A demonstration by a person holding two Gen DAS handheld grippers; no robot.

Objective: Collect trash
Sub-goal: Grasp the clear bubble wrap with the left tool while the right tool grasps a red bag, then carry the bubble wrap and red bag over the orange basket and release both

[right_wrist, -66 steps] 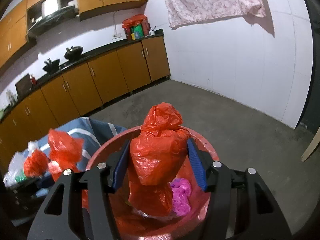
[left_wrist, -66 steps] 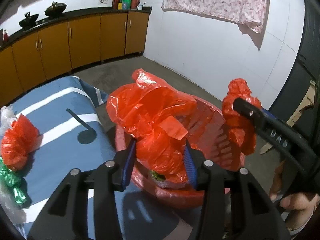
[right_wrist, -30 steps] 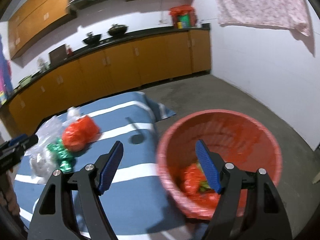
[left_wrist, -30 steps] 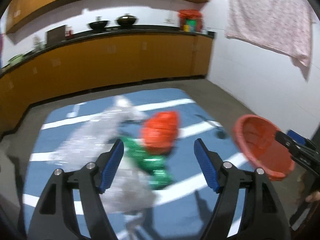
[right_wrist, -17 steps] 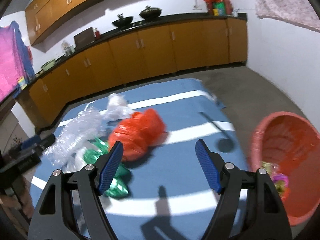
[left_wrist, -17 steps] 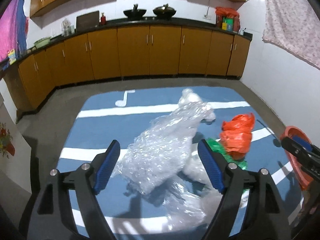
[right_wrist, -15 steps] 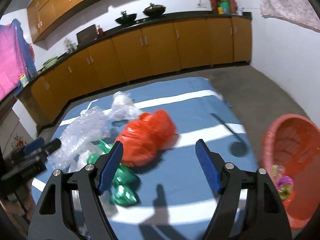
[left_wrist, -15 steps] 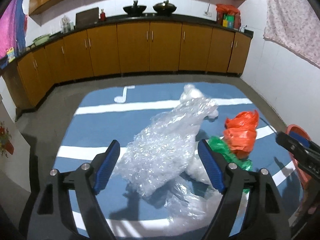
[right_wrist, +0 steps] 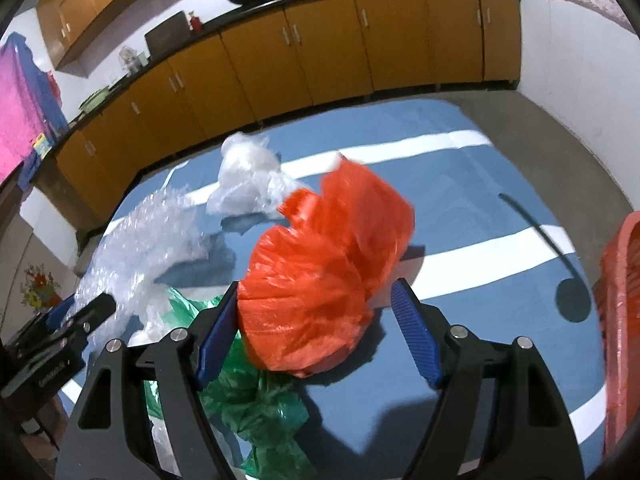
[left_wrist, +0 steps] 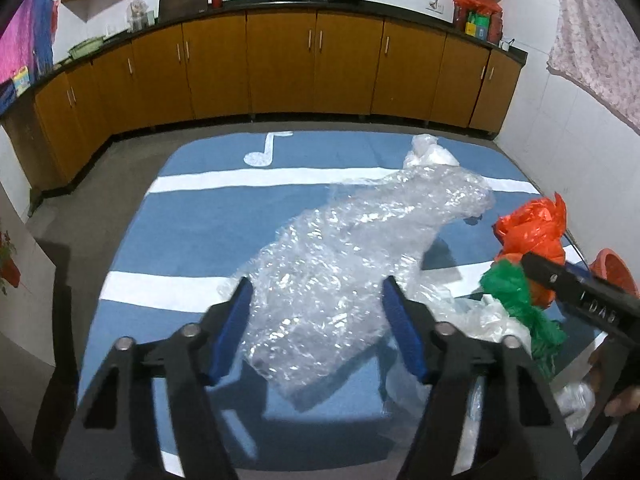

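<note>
The left gripper [left_wrist: 320, 320] is closing around the crumpled clear bubble wrap [left_wrist: 352, 264] on the blue striped mat [left_wrist: 192, 216]; the right gripper [right_wrist: 316, 328] closes around the crinkled orange plastic bag [right_wrist: 324, 276] (neither yet pinched), both bound for the red plastic basin [right_wrist: 618, 320].

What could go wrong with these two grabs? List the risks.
1. The left gripper is closing around the bubble wrap, a long loose sheet; most of it may trail and drag over the blue mat.
2. The right gripper is closing on the orange bag, whose far side has not met the pad; it may slip out.
3. The green bag lies against the orange one and may get snagged and lifted along.
</note>
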